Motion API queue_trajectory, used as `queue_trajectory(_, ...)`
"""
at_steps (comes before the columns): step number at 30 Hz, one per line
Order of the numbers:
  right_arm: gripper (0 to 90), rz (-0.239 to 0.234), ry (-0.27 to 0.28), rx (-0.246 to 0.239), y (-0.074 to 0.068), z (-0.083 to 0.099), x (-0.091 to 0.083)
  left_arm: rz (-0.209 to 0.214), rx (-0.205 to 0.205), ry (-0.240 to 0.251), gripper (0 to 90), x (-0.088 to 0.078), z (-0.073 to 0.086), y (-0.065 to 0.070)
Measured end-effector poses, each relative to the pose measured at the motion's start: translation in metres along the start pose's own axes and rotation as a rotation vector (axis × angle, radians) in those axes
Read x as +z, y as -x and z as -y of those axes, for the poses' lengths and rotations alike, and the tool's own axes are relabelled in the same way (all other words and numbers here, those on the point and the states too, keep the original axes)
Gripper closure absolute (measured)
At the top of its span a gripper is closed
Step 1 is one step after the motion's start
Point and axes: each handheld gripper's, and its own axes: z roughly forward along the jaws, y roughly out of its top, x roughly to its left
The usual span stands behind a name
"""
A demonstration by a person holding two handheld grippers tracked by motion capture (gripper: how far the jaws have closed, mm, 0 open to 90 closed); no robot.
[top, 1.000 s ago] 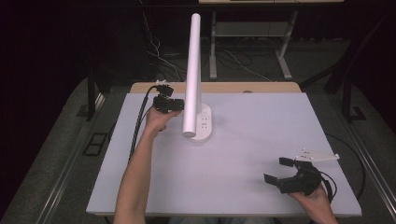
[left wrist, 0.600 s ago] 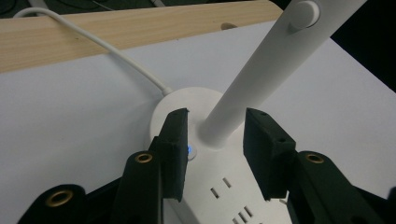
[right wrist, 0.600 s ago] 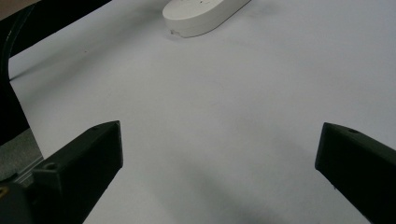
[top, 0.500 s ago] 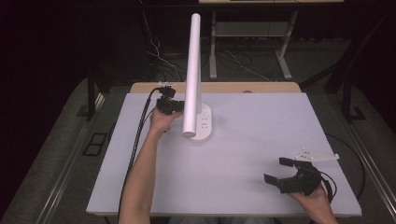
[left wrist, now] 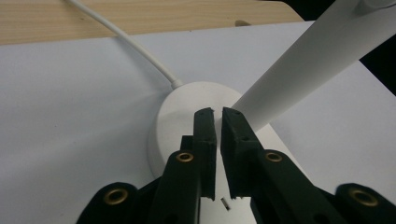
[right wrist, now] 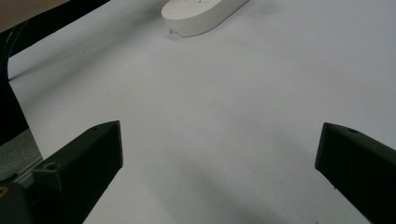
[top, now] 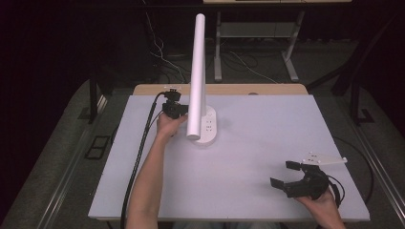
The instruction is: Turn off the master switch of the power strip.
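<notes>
Right gripper (top: 290, 180) rests at the near right of the white table (top: 267, 143), jaws wide apart, nothing between them. Far left, left gripper (left wrist: 217, 112) jaws have just been closing, now nearly together and empty, over the desk lamp (top: 197, 81) base (left wrist: 173, 116); the tube hides part of the base, and its top is cut off in the left gripper view.

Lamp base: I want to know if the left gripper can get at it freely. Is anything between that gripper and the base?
Nothing visible. The left gripper, its jaws just closed with nothing between them, sits right over the lamp base, beside the white tube. The cord runs off behind the base.
</notes>
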Motion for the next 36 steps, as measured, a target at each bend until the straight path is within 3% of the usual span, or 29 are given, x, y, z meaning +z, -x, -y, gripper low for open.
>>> queue_trajectory(19, 0.1, 0.001, -0.002, 0.0, 0.0, 0.0, 0.0, -0.037, -0.037, -0.038, 89.7, 0.013, 0.007, -0.002)
queue_trajectory(21, 0.1, 0.003, -0.001, 0.002, 0.0, 0.0, 0.0, -0.035, -0.052, -0.029, 89.8, 0.013, 0.007, -0.003)
queue_trajectory(29, 0.2, 0.0, -0.002, -0.004, -0.001, 0.0, 0.0, -0.055, -0.044, -0.037, 90.0, 0.015, 0.008, -0.001)
queue_trajectory(33, 0.1, 0.003, 0.0, -0.011, -0.001, 0.0, -0.001, -0.046, -0.077, -0.013, 90.0, 0.015, 0.011, -0.003)
queue_trajectory(36, 0.1, 0.006, 0.006, -0.01, 0.0, 0.0, -0.003, -0.055, -0.071, -0.002, 90.0, 0.015, 0.013, -0.001)
